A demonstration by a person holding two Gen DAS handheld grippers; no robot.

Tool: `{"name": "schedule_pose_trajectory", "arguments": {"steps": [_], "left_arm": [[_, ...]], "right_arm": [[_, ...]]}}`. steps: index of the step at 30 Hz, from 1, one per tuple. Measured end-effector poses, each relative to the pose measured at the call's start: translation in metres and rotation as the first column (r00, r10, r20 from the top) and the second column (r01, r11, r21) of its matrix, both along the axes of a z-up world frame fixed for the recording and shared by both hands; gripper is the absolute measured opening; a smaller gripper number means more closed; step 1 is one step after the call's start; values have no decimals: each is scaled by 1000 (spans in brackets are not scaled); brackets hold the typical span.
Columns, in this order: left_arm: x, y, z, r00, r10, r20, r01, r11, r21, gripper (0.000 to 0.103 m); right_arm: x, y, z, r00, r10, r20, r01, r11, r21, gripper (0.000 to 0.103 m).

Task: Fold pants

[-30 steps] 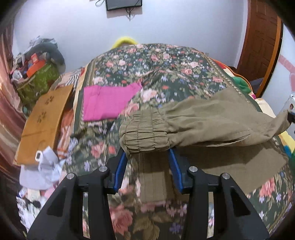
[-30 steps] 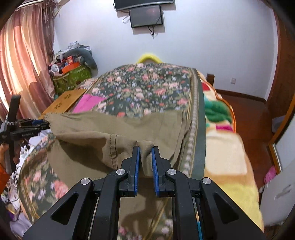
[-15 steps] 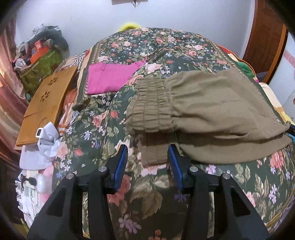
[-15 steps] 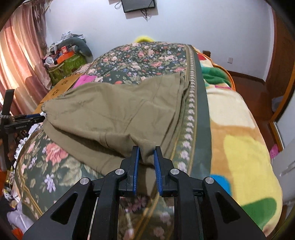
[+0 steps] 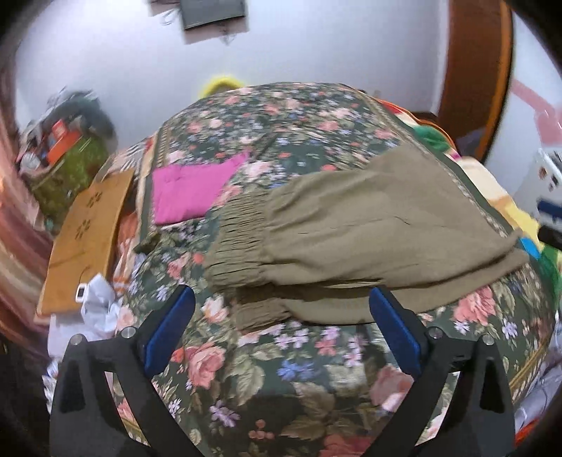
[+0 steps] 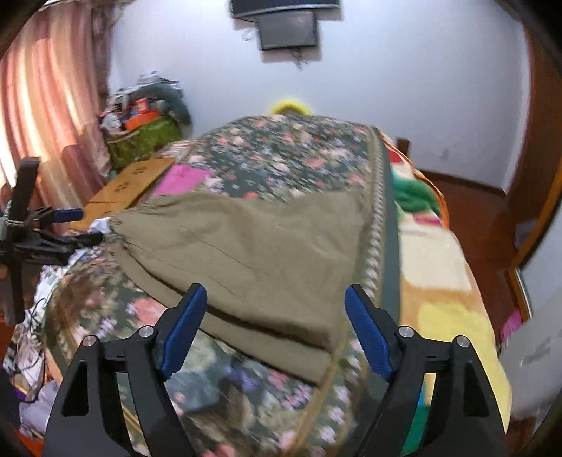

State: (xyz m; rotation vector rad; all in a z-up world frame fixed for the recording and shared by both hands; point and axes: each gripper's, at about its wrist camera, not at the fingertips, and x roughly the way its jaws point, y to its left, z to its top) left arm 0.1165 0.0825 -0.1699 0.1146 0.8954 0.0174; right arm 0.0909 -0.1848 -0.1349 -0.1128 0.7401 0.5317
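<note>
Pants: the olive-green cotton pants (image 5: 368, 228) lie folded across the near edge of my flower-patterned bedspread (image 5: 281, 116).
Left gripper (image 5: 281, 316): my fingers are spread wide, holding nothing, by the gathered waistband (image 5: 239, 239).
Right gripper (image 6: 274, 316): fingers spread wide, empty, at the pants' other end.

We are looking into a home bedroom: a bed (image 5: 281, 369) wearing a floral bedspread is filling the middle of both views, a small screen (image 6: 288, 30) is hanging on the pale wall, pink curtains (image 6: 52, 105) are glowing at a window, and a basket of clutter (image 6: 144, 130) is sitting in the corner beside a wooden door frame (image 5: 474, 70).
</note>
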Motion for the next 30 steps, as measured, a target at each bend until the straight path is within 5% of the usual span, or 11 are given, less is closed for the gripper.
{"name": "schedule_pose_trajectory", "arguments": {"steps": [11, 18, 24, 27, 30], "left_arm": [[33, -42, -31, 984, -137, -110, 147, 985, 88, 102], [43, -52, -16, 981, -181, -69, 188, 976, 113, 102], [44, -53, -14, 975, -210, -74, 214, 976, 49, 101], [38, -56, -15, 967, -246, -71, 247, 969, 15, 81], [35, -63, -17, 966, -248, -69, 252, 966, 58, 51]], "right_arm": [[12, 69, -33, 977, 209, -52, -213, 972, -97, 79], [24, 93, -46, 964, 254, -82, -262, 958, -115, 74], [37, 104, -43, 957, 277, -82, -284, 954, -92, 22], [33, 103, -37, 956, 286, -60, -290, 954, -71, 13], [29, 104, -32, 953, 299, -44, -302, 950, -81, 10]]}}
